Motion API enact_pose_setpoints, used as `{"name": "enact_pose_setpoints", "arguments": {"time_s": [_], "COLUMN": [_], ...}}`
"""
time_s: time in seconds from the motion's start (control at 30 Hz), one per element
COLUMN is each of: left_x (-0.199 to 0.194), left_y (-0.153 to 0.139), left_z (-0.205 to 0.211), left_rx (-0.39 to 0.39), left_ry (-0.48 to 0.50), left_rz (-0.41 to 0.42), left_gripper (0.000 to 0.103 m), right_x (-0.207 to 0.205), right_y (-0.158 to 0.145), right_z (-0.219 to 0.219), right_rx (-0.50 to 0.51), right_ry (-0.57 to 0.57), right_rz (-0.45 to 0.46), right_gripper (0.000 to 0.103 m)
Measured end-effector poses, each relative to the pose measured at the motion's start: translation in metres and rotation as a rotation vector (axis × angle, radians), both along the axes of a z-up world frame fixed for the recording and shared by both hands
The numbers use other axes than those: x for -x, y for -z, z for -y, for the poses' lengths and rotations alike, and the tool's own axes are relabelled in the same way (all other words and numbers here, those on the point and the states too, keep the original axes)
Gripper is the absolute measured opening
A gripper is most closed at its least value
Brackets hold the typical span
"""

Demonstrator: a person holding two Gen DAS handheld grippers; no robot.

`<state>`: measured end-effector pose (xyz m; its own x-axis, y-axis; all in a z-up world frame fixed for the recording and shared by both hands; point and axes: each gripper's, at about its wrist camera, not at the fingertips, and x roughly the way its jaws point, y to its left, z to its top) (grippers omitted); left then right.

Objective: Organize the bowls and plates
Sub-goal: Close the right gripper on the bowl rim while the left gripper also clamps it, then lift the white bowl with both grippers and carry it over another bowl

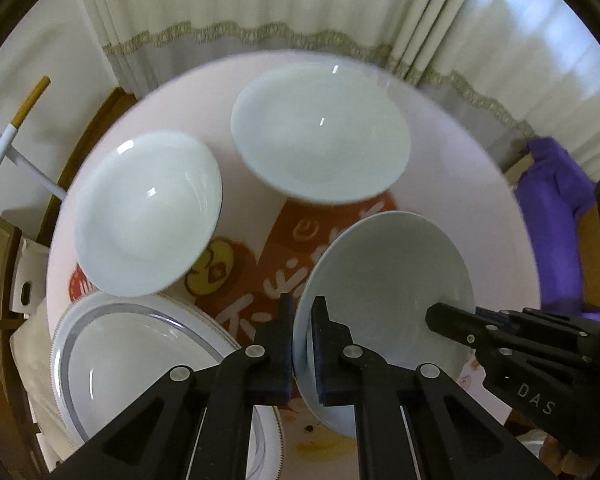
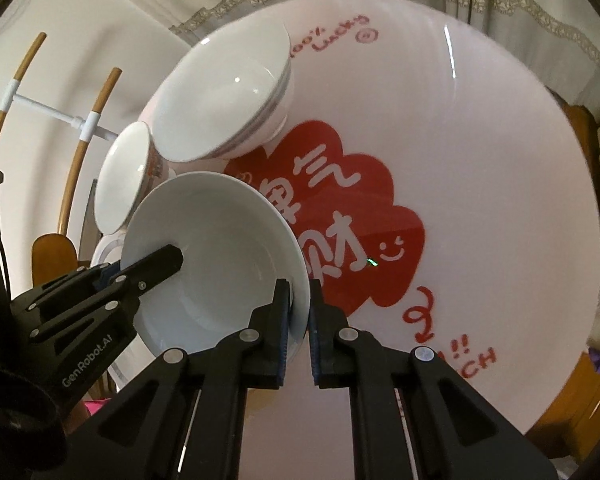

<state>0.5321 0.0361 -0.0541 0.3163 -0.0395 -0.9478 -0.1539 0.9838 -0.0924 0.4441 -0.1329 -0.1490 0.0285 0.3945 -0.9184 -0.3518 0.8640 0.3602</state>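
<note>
A plain white bowl (image 1: 388,280) hangs tilted over the round pink table (image 1: 460,152), and both grippers hold it. My left gripper (image 1: 302,304) is shut on its near left rim, one pad inside and one outside. My right gripper (image 2: 299,288) is shut on the opposite rim of the same bowl (image 2: 216,248). Each gripper also shows in the other's view, the right gripper (image 1: 440,318) and the left gripper (image 2: 172,258) reaching into the bowl. On the table stand two more white bowls (image 1: 148,212) (image 1: 320,132) and a grey-rimmed plate (image 1: 140,360).
The right wrist view shows the far bowl as a stack of bowls (image 2: 228,96), with a red-patterned bowl (image 2: 124,184) beside it. The table (image 2: 480,140) carries a red printed graphic. Curtains hang behind it. A wood-and-white rack (image 2: 80,120) stands left and a purple cloth (image 1: 552,208) right.
</note>
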Motion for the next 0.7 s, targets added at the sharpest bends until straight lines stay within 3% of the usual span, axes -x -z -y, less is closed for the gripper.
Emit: {"name": "enact_pose_setpoints", "arguments": {"time_s": [0.3, 0.7], "left_x": [0.0, -0.022], "left_y": [-0.035, -0.034], "left_z": [-0.01, -0.033], "left_rx": [0.041, 0.043], "left_ry": [-0.025, -0.1], "left_rz": [0.118, 0.149], "left_gripper": [0.004, 0.004], "right_x": [-0.019, -0.062], "right_y": [-0.047, -0.047], "right_z": [-0.005, -0.036], "right_rx": [-0.034, -0.036], "right_ry": [-0.018, 0.01], "right_rz": [0.09, 0.108], "right_gripper": [0.008, 0.008]}}
